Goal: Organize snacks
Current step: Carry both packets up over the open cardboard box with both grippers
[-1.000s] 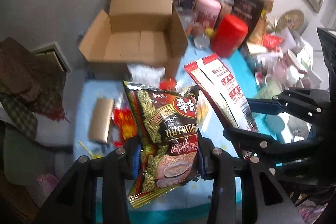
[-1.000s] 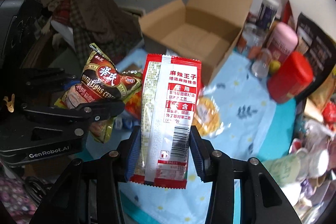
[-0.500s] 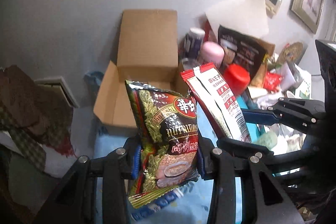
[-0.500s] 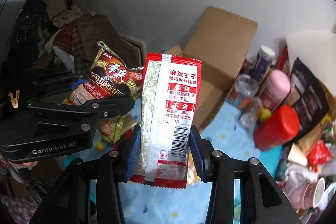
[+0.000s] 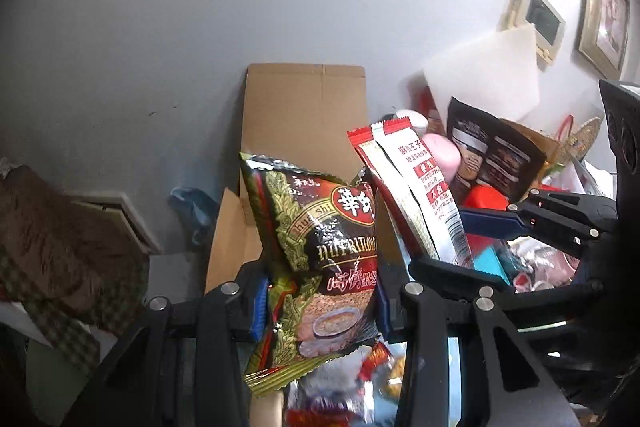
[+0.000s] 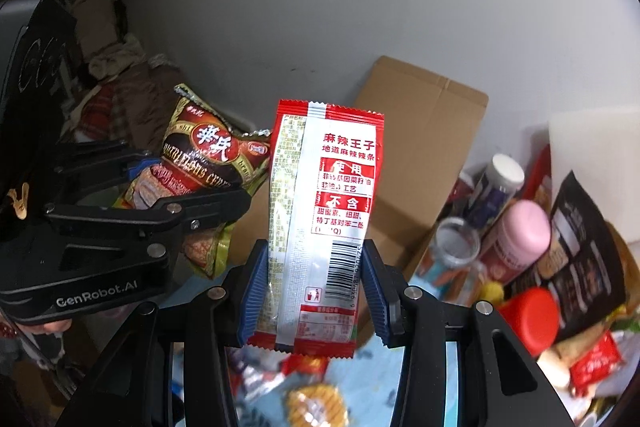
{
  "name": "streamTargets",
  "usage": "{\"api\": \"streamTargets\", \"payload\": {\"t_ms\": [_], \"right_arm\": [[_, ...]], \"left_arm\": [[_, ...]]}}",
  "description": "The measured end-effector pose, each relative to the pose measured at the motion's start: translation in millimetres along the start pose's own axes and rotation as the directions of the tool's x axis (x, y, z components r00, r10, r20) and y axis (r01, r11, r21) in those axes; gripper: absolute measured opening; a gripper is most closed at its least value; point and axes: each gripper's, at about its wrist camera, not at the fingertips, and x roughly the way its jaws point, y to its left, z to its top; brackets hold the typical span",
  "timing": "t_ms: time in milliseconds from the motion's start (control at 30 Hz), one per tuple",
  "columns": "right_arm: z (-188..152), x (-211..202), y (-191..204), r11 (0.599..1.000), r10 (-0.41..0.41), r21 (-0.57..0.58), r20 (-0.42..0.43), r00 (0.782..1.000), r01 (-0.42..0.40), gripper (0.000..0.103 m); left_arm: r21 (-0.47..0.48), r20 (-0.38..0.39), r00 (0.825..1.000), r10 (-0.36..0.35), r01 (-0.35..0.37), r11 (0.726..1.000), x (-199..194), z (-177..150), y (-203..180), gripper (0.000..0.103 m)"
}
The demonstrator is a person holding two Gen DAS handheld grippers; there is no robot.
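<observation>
the left gripper [image 5: 320, 301] is pinching a crinkly, glossy dark cereal packet [image 5: 320, 247] by its lower half, so the puffy top is standing upright and free; the right gripper [image 6: 314, 293] is squeezing a flat red-and-white snack packet [image 6: 320, 211] low down, its smooth film standing stiffly upright. both packets are hanging in the air side by side, above the tabletop, facing the open cardboard box [image 6: 416, 155] with stiff matte flaps, probably ready for dropping in

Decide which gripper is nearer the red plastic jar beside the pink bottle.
Right. The right gripper, holding a red-and-white packet, is beside the red plastic jar; the left gripper is farther away.
</observation>
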Motion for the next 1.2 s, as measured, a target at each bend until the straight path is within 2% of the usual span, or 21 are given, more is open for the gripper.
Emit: {"api": "streamTargets", "payload": {"t_ms": [233, 467, 700, 900, 1067, 1200], "right_arm": [[31.8, 51.6, -28.1, 0.999, -0.039, -0.003, 0.005, 0.999, 0.039, 0.044], [44.5, 108.1, -49.8, 0.998, -0.068, 0.009, -0.015, 0.998, 0.068, 0.044], [39.3, 167.1, -67.4, 0.994, -0.099, 0.030, -0.062, 0.993, 0.101, 0.044], [31.3, 200.6, -73.8, 0.990, -0.128, 0.037, -0.118, 0.985, 0.133, 0.044], [22.6, 219.8, -74.2, 0.987, -0.152, 0.024, -0.165, 0.975, 0.158, 0.045], [11.7, 230.4, -73.1, 0.986, -0.153, 0.035, -0.217, 0.964, 0.165, 0.045]], "left_arm": [[0.005, -0.010, 1.000, 0.009, -0.009, 1.000, 53.8, 29.2, 14.6, 0.040], [0.036, -0.038, 0.999, 0.037, -0.036, 0.999, 115.8, 44.5, 33.6, 0.040], [0.052, -0.085, 0.994, 0.064, -0.060, 0.997, 171.6, 40.9, 45.2, 0.040], [0.050, -0.161, 0.983, 0.083, -0.076, 0.996, 221.2, 32.7, 52.3, 0.040], [0.061, -0.196, 0.973, 0.119, -0.109, 0.992, 241.6, 25.1, 56.9, 0.040], [0.050, -0.231, 0.966, 0.113, -0.104, 0.993, 253.8, 19.2, 61.0, 0.040]]}}
